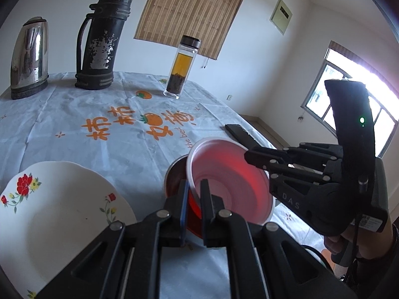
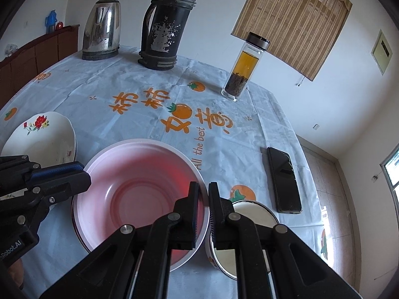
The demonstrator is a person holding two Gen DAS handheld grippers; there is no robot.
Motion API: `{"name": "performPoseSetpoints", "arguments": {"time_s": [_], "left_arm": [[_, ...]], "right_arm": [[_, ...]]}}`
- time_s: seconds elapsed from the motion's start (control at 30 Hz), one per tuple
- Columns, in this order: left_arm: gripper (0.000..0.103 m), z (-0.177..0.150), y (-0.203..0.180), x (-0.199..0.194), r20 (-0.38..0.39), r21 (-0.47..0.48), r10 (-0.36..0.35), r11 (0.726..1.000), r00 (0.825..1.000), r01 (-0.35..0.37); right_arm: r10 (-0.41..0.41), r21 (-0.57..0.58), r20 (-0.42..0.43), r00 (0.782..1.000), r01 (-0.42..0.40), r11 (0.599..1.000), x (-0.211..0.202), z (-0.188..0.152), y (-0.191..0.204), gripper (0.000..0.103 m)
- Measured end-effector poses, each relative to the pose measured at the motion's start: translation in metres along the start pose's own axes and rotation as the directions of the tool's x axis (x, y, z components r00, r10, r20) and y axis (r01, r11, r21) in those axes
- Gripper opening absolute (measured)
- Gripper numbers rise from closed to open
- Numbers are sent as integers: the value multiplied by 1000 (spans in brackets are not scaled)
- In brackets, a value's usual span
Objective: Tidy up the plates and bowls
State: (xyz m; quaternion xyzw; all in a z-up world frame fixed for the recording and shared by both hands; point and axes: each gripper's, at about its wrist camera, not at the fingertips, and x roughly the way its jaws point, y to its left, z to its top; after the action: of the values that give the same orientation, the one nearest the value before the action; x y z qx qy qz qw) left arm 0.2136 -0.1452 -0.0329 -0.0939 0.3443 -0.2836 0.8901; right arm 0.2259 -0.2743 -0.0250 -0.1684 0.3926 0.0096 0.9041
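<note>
While both grippers are closing on opposite sides of its rim, the pink bowl [image 2: 139, 191] is sitting tilted inside a metal bowl [image 1: 174, 174] on the table [image 2: 124, 79]. The left gripper [image 1: 195, 194] is pinching the near rim, one finger inside and one outside; the right gripper [image 2: 203, 199] is doing the same on the far side, as its own camera is showing. Just to the right of the pink bowl, an enamel bowl [image 2: 249, 209] is standing partly hidden behind the right gripper. To the left, a flowered white plate [image 1: 62, 204] is lying on the tablecloth, apart from the bowls. Farther out, a phone [image 2: 284, 179] is lying near the table's right edge. At the far side, a tea bottle [image 2: 243, 69], a dark thermos [image 2: 165, 25] and a steel kettle [image 2: 102, 30] are standing upright.
</note>
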Motion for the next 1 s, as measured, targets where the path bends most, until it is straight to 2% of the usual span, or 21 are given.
{"name": "performPoseSetpoints", "arguments": {"time_s": [1.0], "left_arm": [[6, -3, 3, 7, -46, -4, 22, 1000, 999, -23]], "right_arm": [[20, -3, -38, 999, -20, 1000, 15, -7, 4, 9]]}}
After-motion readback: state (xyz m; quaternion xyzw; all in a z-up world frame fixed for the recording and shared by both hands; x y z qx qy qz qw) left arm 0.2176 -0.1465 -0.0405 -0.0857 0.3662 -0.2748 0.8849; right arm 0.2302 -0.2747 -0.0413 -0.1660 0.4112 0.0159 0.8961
